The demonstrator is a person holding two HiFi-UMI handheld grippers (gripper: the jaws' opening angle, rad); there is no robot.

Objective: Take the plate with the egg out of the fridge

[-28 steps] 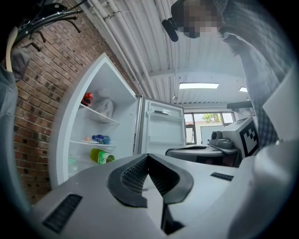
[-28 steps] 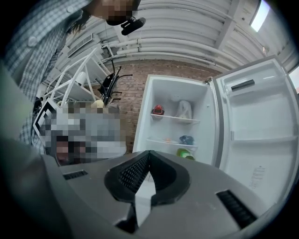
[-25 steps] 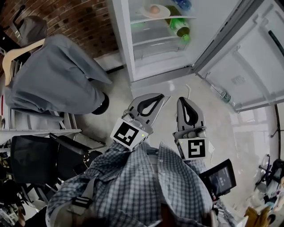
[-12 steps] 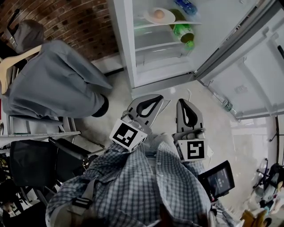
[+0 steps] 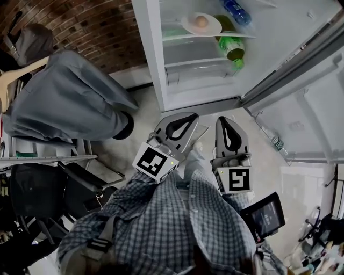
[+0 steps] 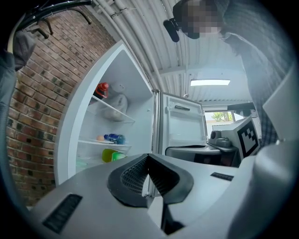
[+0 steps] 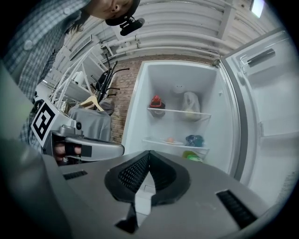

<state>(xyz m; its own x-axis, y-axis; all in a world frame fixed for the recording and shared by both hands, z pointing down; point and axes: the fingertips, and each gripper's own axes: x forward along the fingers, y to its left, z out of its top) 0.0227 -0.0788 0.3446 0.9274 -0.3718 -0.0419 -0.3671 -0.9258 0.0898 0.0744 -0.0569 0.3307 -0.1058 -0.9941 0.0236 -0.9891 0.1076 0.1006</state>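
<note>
The fridge (image 5: 177, 80) stands open ahead of me. A pale plate (image 5: 210, 26) with one brownish egg (image 5: 201, 21) rests on a glass shelf inside, also seen as the plate (image 7: 164, 140) with the egg (image 7: 171, 139) in the right gripper view. In the left gripper view only the egg (image 6: 99, 138) shows on that shelf. My left gripper (image 5: 191, 116) and right gripper (image 5: 224, 118) are held side by side at chest height, well short of the fridge. Both are shut with nothing between their jaws. The left gripper (image 6: 148, 157) and right gripper (image 7: 149, 153) both point at the fridge.
A blue bottle (image 5: 236, 12) lies beside the plate and a green bottle (image 5: 231, 48) below it. A red item (image 7: 156, 101) and a white bag (image 7: 189, 105) sit on the upper shelf. The fridge door (image 5: 301, 102) swings out right. A grey jacket (image 5: 64, 96) hangs left by the brick wall (image 5: 91, 27).
The fridge and its shelf have slid lower in the head view, so more of the interior shows. Both grippers keep their place and stay shut.
</note>
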